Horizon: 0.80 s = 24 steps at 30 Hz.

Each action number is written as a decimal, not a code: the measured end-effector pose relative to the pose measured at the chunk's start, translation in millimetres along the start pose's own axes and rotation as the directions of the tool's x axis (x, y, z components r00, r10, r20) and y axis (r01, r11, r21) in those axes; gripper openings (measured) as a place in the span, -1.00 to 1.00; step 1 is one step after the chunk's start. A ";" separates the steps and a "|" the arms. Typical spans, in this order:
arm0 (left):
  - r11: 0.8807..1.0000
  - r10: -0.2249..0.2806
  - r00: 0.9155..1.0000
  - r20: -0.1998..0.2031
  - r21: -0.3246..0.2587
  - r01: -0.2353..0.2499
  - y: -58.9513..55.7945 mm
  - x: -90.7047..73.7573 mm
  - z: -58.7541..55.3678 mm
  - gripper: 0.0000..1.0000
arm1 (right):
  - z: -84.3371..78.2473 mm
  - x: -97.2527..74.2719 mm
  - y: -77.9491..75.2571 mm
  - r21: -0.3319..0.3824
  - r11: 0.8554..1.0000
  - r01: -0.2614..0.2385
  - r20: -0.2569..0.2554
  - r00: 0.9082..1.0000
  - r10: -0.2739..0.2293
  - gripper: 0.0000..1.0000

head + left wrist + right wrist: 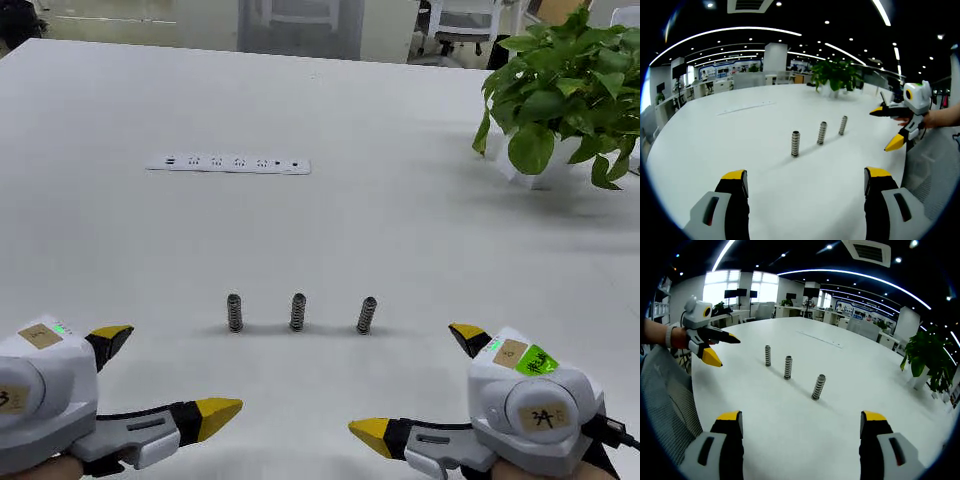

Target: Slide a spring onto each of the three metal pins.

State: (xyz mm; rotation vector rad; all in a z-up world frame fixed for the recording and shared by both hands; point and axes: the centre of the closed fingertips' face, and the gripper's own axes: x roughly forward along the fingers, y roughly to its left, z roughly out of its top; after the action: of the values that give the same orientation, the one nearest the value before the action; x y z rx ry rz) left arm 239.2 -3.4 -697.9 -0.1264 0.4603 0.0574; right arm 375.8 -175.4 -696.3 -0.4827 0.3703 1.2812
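Three coiled metal springs stand upright in a row on the white table: the left spring [235,313], the middle spring [298,312] and the right spring [367,315], which leans slightly. Any pins inside them are hidden. In the left gripper view the same springs [795,143] run away to the right; in the right gripper view the row of springs [788,367] runs to the left. My left gripper [165,375] is open near the front edge, left of the row. My right gripper [418,385] is open on the right. Both hold nothing.
A white power strip [228,163] lies flat beyond the springs. A potted green plant [565,90] stands at the far right. Office chairs [300,20] stand past the table's far edge.
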 end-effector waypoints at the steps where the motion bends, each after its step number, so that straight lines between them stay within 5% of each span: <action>1: 1.000 -0.001 1.000 0.001 0.000 0.001 -0.3 0.0 0.2 0.96 | 1.5 -0.9 -0.9 0.006 1.000 0.004 0.007 1.000 -0.004 0.98; 24: 1.000 -0.022 1.000 -0.013 0.006 0.022 -6.7 -0.2 -2.6 0.95 | -1.7 1.1 -0.5 0.024 1.000 0.003 0.004 1.000 -0.003 0.98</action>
State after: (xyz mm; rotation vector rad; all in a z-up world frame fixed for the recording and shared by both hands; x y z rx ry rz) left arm 238.4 -10.3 -699.3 -0.1254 0.4715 0.0335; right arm 376.5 -175.5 -698.2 -0.4599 0.3816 1.2730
